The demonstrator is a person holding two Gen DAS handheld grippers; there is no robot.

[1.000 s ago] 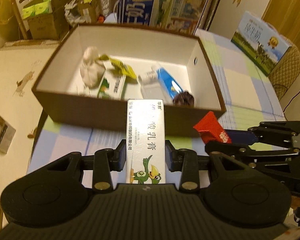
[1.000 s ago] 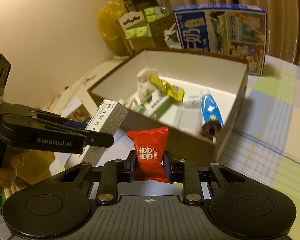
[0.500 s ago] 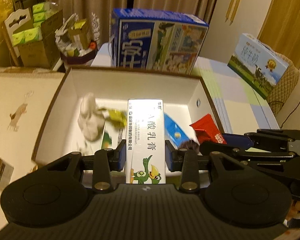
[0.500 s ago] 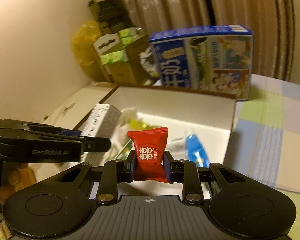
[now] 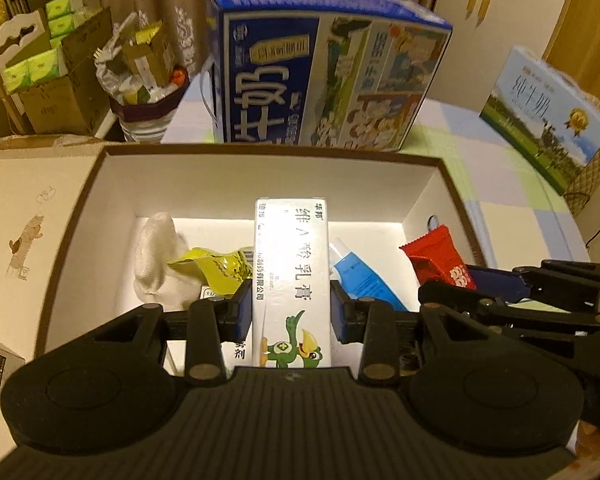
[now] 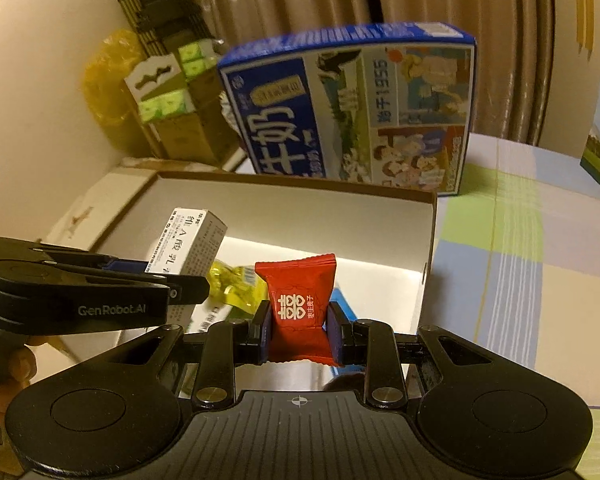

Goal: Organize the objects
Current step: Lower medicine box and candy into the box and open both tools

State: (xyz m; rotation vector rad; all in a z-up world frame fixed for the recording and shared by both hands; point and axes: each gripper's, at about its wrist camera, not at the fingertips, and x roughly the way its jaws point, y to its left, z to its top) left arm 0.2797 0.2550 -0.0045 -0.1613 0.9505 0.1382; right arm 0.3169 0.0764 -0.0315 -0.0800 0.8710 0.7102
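I have the left gripper point(image 5: 291, 309) clamped on the white ointment carton point(image 5: 291, 272), held over the open brown box point(image 5: 428, 196). Right gripper point(image 6: 300, 330) pinches the red candy packet point(image 6: 297, 308) above the same box, beside the blue tube point(image 5: 360, 276).

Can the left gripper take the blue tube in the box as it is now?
Probably not: the left gripper is already shut on the white carton, which also covers part of the blue tube.
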